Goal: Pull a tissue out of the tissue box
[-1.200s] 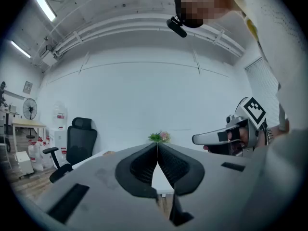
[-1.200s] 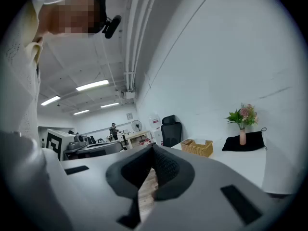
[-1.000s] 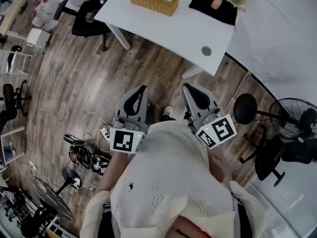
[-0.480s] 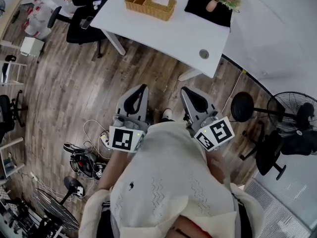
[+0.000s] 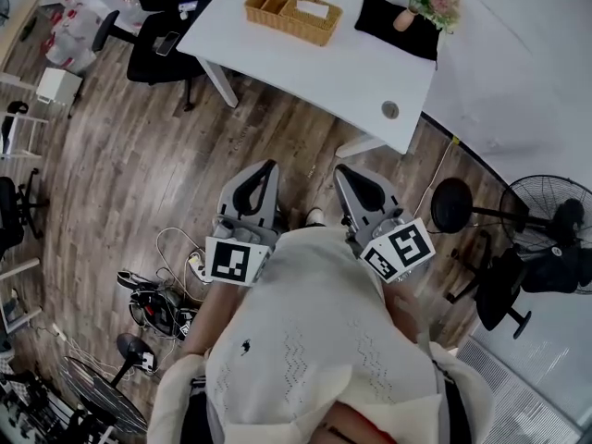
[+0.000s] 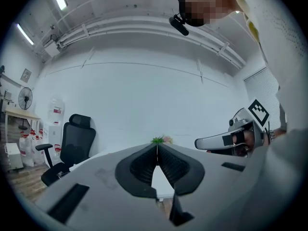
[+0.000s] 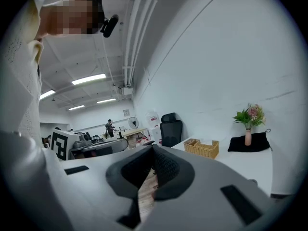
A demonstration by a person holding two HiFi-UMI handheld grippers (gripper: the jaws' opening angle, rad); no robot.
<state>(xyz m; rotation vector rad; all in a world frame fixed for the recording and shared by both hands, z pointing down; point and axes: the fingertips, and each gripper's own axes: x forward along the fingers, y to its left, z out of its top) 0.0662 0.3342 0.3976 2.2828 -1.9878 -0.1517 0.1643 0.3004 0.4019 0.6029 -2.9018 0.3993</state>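
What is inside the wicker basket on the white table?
The wicker basket is divided into compartments. A white tissue-like sheet lies in the larger one. Anything beneath that sheet is covered.

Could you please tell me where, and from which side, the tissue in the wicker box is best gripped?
Probably the tissue itself, where it shows white in the open top of the wicker box, taken from above: the walls surround it, so only the top is free. Whether a fold stands up is too small to tell.

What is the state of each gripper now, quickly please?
Left gripper: closed, holding nothing.
Right gripper: closed, holding nothing.
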